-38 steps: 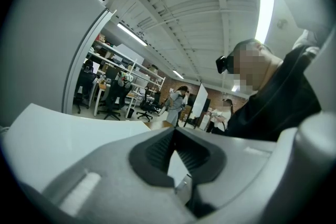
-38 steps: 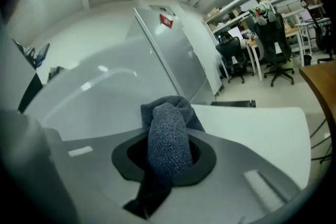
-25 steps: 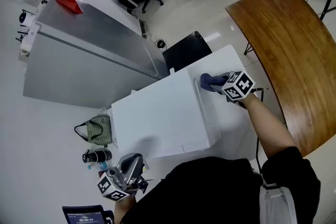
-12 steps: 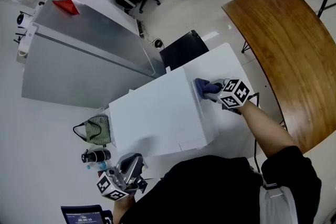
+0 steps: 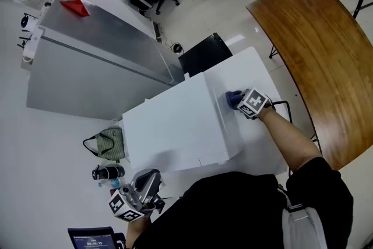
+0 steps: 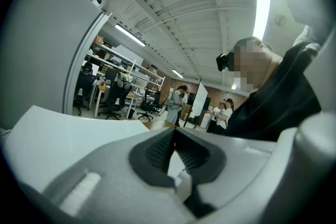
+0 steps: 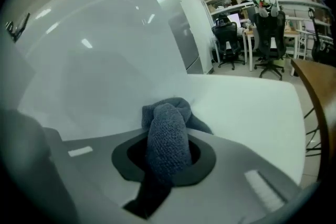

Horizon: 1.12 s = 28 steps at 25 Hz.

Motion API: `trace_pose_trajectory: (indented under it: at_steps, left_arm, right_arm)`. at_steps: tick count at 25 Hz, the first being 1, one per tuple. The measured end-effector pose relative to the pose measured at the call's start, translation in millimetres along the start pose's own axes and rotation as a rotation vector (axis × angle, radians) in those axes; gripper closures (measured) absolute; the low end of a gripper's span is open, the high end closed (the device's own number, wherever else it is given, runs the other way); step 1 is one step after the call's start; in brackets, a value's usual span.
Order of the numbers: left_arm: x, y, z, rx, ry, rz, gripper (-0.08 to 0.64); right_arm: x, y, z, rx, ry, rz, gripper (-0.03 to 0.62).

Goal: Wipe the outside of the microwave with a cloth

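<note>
The right gripper (image 5: 239, 101) is clamping a bunched blue terry cloth (image 5: 232, 97) and pressing it against the right side wall of the white microwave (image 5: 175, 125), which is occupying the left part of the white table (image 5: 256, 70). The left gripper (image 5: 149, 176) is hanging off the table's near left corner, jaws drawn together on nothing. The cloth is judged soft, light and compressible, and is best gripped across its bunched middle.
</note>
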State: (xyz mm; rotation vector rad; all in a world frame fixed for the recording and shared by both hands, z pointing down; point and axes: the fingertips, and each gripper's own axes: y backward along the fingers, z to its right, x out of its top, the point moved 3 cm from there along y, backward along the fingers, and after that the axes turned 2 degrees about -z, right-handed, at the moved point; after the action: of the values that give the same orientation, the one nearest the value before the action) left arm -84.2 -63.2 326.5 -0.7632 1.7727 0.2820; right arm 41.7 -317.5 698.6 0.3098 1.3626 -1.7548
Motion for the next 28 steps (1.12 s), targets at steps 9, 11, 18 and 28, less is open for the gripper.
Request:
trace_pose_trajectory:
  at_steps: [9,11,18,28]
  left_arm:
    - [1.7,-4.1,-0.1,-0.026,-0.010,0.002,0.557]
    - [1.9,-7.2,2.9,-0.033,-0.013,-0.002,0.557]
    - [-1.6,-3.4,1.5,-0.017,-0.004,-0.010,0.557]
    - [-6.0,-5.0,2.4,-0.022,0.003,-0.019,0.557]
  right_arm:
    - [121.4,155.5,-106.8,0.287,0.106,0.576,0.541]
    - [115.6,142.2,-109.2,0.268,0.148,0.535,0.540]
    - [43.7,65.2,-65.4,0.226,0.019,0.322,0.541]
    - [-16.4,-17.0,-15.3,0.066,-0.035,-0.035,0.541]
